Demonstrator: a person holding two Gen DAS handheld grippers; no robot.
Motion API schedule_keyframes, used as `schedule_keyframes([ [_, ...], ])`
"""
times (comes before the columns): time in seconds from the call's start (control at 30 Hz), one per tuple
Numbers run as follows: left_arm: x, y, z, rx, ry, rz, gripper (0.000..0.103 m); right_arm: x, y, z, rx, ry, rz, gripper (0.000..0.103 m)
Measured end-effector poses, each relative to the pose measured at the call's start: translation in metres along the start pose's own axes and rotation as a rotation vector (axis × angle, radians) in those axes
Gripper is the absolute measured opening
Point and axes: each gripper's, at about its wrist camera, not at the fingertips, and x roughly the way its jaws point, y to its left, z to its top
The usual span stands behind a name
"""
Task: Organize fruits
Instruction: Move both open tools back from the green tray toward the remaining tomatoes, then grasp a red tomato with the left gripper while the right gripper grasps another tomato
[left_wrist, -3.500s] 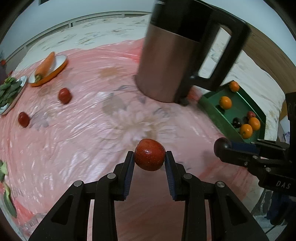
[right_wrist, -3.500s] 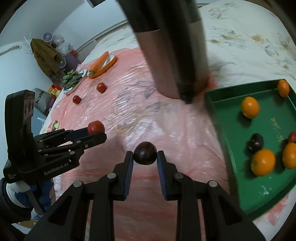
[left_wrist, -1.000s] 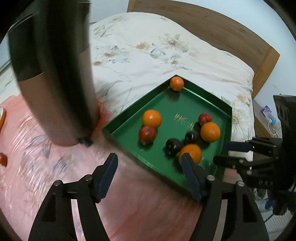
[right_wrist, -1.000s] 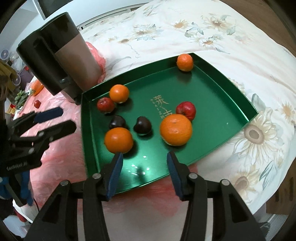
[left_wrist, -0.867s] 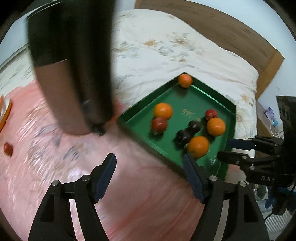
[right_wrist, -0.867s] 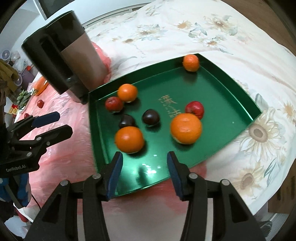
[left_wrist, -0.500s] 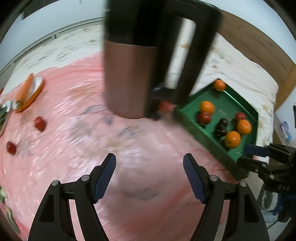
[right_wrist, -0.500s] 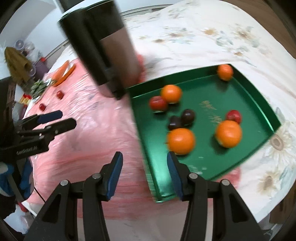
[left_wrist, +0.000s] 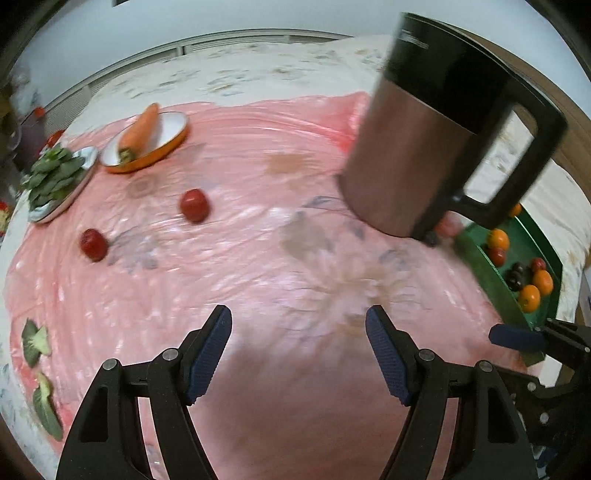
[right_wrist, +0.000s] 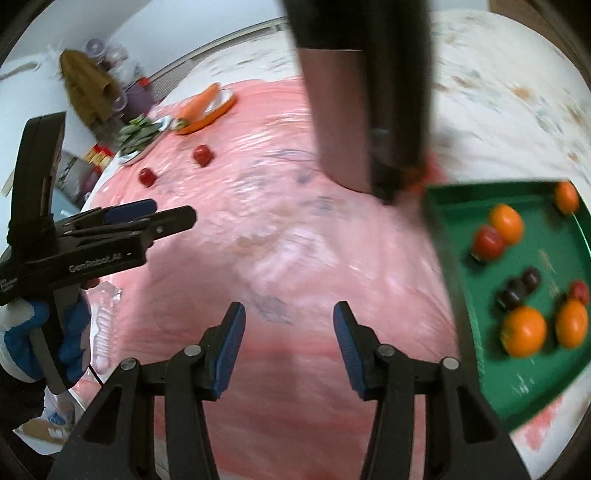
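My left gripper (left_wrist: 298, 332) is open and empty above the pink plastic sheet (left_wrist: 258, 280). My right gripper (right_wrist: 289, 325) is open and empty over the same sheet (right_wrist: 258, 258). Two red fruits lie loose on the sheet, one (left_wrist: 194, 205) nearer the middle and one (left_wrist: 93, 244) further left; both show in the right wrist view (right_wrist: 202, 154) (right_wrist: 147, 177). A green tray (right_wrist: 491, 376) at the right holds several oranges, red fruits and dark fruits (right_wrist: 521, 286). The tray also shows in the left wrist view (left_wrist: 480, 266).
A tall metal kettle (left_wrist: 436, 129) with a black handle stands between the loose fruits and the tray. An orange-rimmed plate with a carrot (left_wrist: 142, 131) and a plate of greens (left_wrist: 55, 177) sit at the far left. Leaf pieces (left_wrist: 35, 343) lie at the sheet's left edge.
Both grippers let go of their fruits into the green tray and opened. Both have since swung left, away from the tray, back over the pink sheet.
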Motion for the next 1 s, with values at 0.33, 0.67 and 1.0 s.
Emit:
schedule_keyframes([
  [0.33,-0.001,0.059,0.0,-0.074,0.001,0.068,0.07,0.036,0.046,0.037,-0.086,-0.003,0.045,0.069],
  [0.67,0.003,0.108,0.009,-0.117,-0.007,0.125,0.07,0.071,0.084,0.072,-0.137,-0.014,0.076,0.069],
  [1.0,0.006,0.18,0.015,-0.276,-0.066,0.178,0.069,0.109,0.116,0.11,-0.22,-0.049,0.066,0.069],
])
